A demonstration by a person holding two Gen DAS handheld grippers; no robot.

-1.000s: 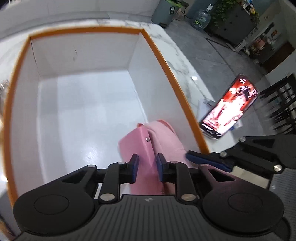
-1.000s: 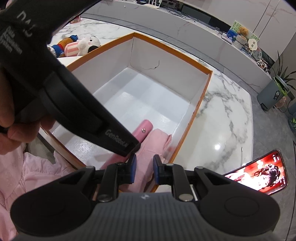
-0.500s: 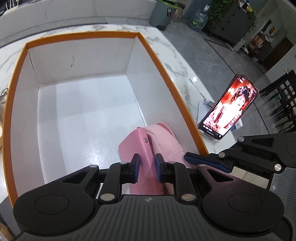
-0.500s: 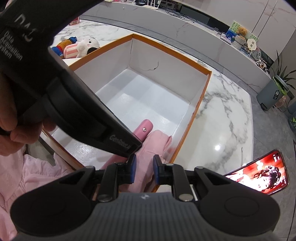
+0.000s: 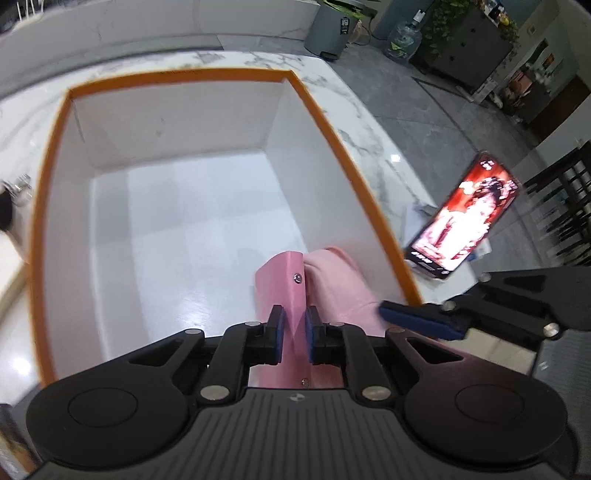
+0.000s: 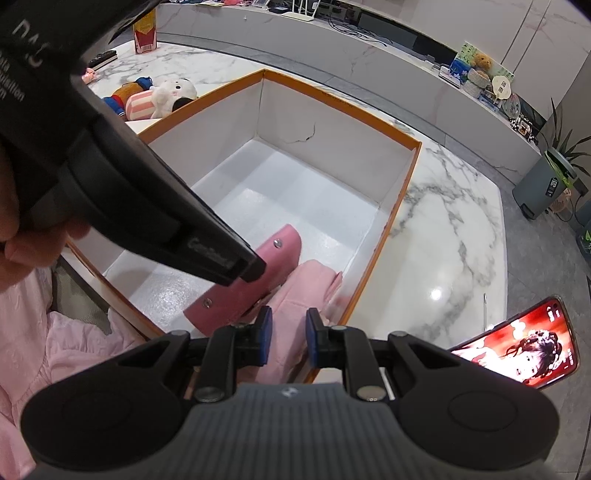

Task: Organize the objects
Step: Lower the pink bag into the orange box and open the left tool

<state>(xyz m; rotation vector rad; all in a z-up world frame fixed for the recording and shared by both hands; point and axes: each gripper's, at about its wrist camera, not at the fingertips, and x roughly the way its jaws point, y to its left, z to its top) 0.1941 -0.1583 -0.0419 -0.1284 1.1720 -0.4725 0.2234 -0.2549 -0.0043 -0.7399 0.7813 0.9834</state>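
A: Quick pass. Left gripper [image 5: 293, 334], what are the fingers [image 5: 276, 332] doing?

B: Clamped on the pink wallet [image 5: 282, 291], the flat piece with the metal stud. Wallet edge sits right between the blue pads, over the near right corner of the box.

A: Box?

B: Big white box [image 5: 55, 155] with an orange rim, on the marble bench [image 5: 373, 122]. Wallet pokes toward 12 o'clock from the fingers in the left wrist view.

A: Right gripper [image 6: 289, 341]?

B: Fingers nearly together, with pink cloth [image 6: 306, 291] between the pads. Whether they pinch it, cannot tell. Cloth hangs over the box's near wall by the right-hand corner, touching the wallet's right side.

A: In the right wrist view, where's the wallet?

B: At 11 o'clock from the right fingers, with the black left gripper body across its top.

A: Other stuff?

B: Phone [image 6: 524, 350] with a lit red screen, propped on the bench at 3 o'clock of the box, well apart from it. Plush toys [image 6: 159, 98] on the bench past the box's left wall, at 10 o'clock in the right view. A grey bin [image 5: 330, 27] on the floor beyond the bench end.

A: Person?

B: A hand [image 6: 26, 236] grips the left gripper's handle; pink sleeve fabric below it.
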